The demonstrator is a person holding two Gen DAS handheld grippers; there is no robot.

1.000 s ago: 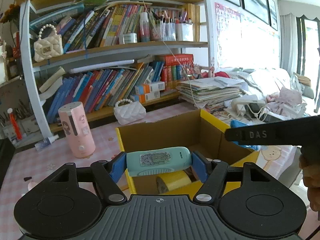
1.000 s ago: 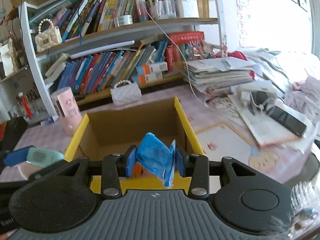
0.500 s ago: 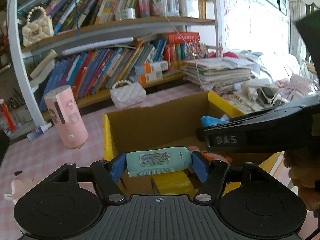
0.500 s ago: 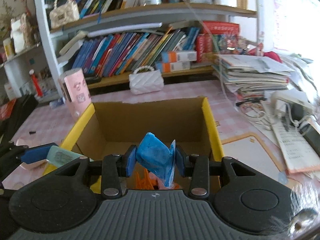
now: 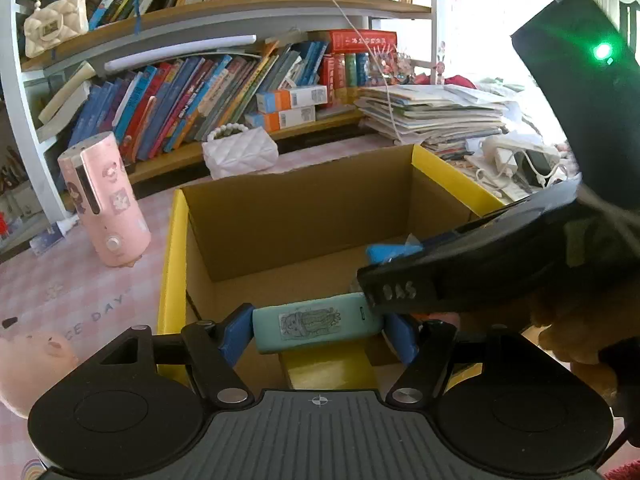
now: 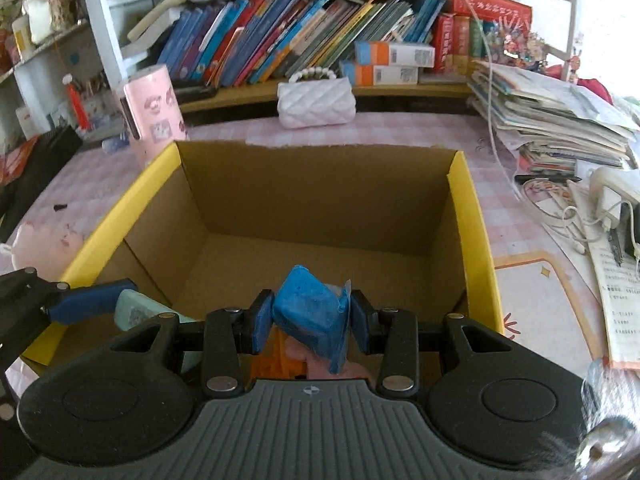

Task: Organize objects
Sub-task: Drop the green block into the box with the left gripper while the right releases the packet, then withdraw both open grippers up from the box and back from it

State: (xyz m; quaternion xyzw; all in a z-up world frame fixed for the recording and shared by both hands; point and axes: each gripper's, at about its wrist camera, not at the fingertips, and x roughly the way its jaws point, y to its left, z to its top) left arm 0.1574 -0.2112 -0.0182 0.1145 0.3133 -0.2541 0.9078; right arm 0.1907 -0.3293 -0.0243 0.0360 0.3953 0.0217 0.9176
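Observation:
An open cardboard box point(image 5: 304, 208) point(image 6: 320, 200) with yellow side rims stands on the pink checked table. My left gripper point(image 5: 318, 330) is shut on a teal case with a cactus drawing point(image 5: 312, 322), held crosswise over the box's near left part. My right gripper point(image 6: 307, 322) is shut on a crumpled blue packet point(image 6: 310, 312), low over the box's near edge. In the left wrist view the right gripper's black body crosses from the right and the blue packet point(image 5: 390, 252) peeks past it. Yellow tape point(image 5: 332, 368) and orange and pink items point(image 6: 280, 360) lie in the box.
A pink cylinder with stickers point(image 5: 104, 204) point(image 6: 154, 116) stands left of the box. A white quilted purse point(image 5: 240, 152) point(image 6: 316, 102) sits behind it, before a bookshelf. A stack of papers point(image 6: 552, 120) and cables point(image 6: 600, 208) lie right. A pink plush toy point(image 5: 28, 364) lies near left.
Both grippers have come forward and down over the box with their loads. The right gripper has swung in from the right, closer to the left one. Neither grip has changed.

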